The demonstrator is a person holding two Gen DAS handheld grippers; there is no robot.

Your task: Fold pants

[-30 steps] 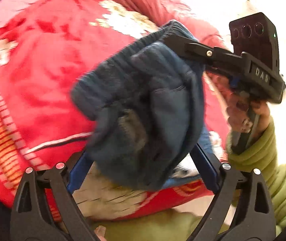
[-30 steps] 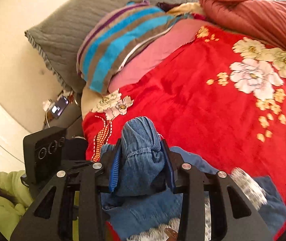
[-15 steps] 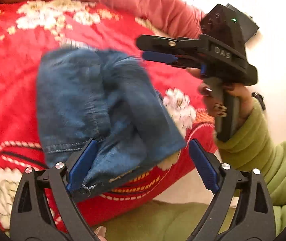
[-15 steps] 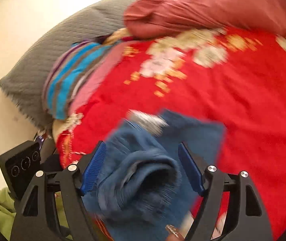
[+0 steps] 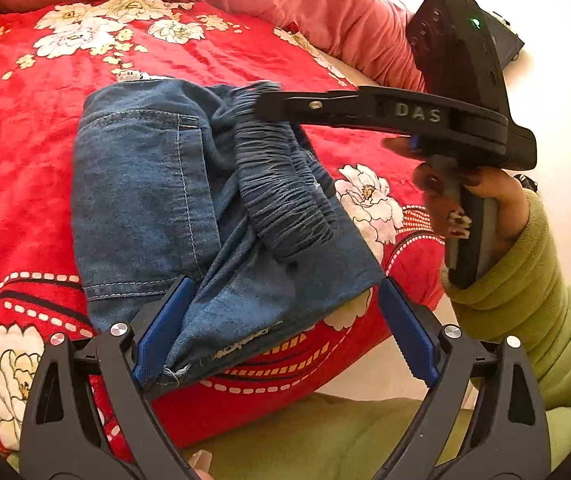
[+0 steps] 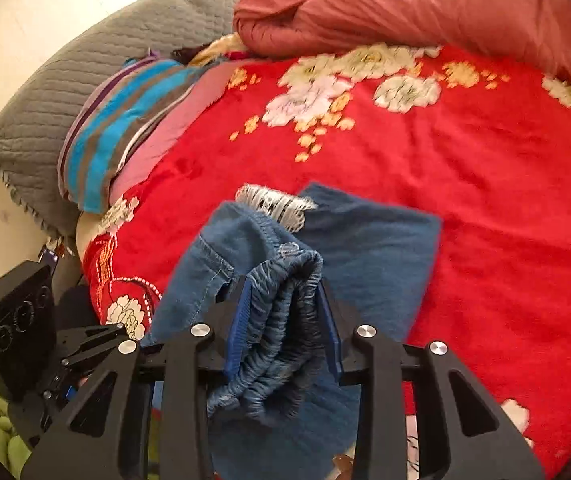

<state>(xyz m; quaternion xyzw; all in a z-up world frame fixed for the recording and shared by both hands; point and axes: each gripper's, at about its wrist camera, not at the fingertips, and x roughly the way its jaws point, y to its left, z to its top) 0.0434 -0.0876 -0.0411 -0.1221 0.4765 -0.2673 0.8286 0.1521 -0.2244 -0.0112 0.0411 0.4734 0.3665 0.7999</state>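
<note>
Folded blue denim pants [image 5: 145,184] lie on the red floral blanket [image 5: 25,184] near the bed's front edge. Their gathered elastic waistband [image 5: 285,200] runs across the top of the fold. My left gripper [image 5: 281,288] is open wide, with the near edge of the pants lying loose between its blue pads [image 5: 161,332]. My right gripper [image 6: 283,284] is closing, its blue pads [image 6: 239,320] pressing the bunched waistband [image 6: 281,320] from both sides. In the left wrist view the right gripper [image 5: 263,104] reaches in from the right to the waistband's far end, held by a hand [image 5: 481,200].
A rolled pink-red quilt [image 6: 405,4] lies along the far side of the bed. A grey quilted pillow [image 6: 65,92] and a striped cushion [image 6: 125,120] are at the head end. The bed's edge [image 5: 285,392] and a green sleeve [image 5: 525,292] are close below.
The pants went from hanging in both grippers to lying on the blanket. The left gripper let go and stays open. The right gripper opened, then closed on the waistband.
</note>
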